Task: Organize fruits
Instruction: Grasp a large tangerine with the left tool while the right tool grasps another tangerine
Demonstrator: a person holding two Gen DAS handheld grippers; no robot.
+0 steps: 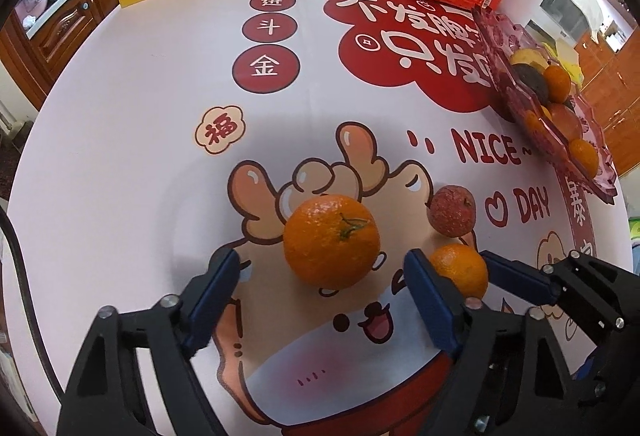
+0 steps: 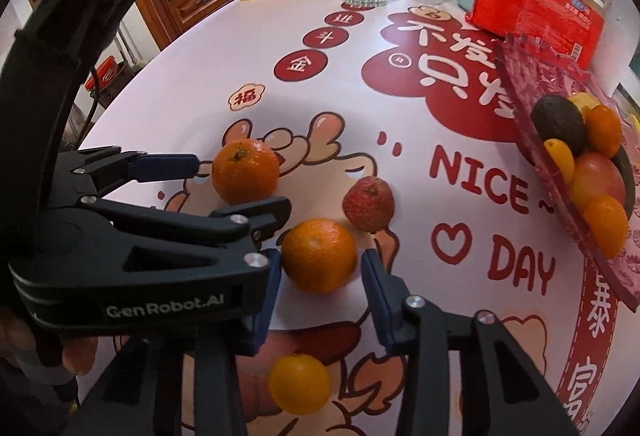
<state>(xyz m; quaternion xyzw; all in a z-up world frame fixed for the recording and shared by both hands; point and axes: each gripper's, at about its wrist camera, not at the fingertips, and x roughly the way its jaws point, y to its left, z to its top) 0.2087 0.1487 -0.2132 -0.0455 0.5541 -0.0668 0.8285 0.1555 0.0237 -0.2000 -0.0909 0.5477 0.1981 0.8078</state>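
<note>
Partly done, by the look of it. The pink plastic fruit tray (image 2: 532,140) at the desk's right edge already holds a dark avocado (image 2: 558,122), several small oranges and a reddish apple-like fruit.

Four fruits are still loose on the printed desk (image 1: 120,156) cover:
- large mandarin (image 1: 332,240), stem up, on the cartoon print
- second mandarin (image 2: 319,255), just right of and nearer than the first
- lychee (image 2: 369,203), just beyond the second mandarin, close to it
- small yellow-orange fruit (image 2: 299,383), nearest the camera in the right wrist view, under the right tongs' frame; kumquat or cherry tomato, can't tell

Left tongs (image 1: 324,300): jaws wide, straddling the large mandarin. Clear gap on the left pad side; the right pad looks apart too. Not gripping.

Right tongs (image 2: 320,300): jaws bracket the second mandarin, much narrower. Left pad at or touching the skin, right pad a sliver off. I read it as not yet clamped; actual contact is hard to call from this angle.

The two tongs sit side by side, the left one's right finger just beside the right one's left finger. Collision risk on lift, I'd judge.

Left to do: all four loose fruits into the tray.
</note>
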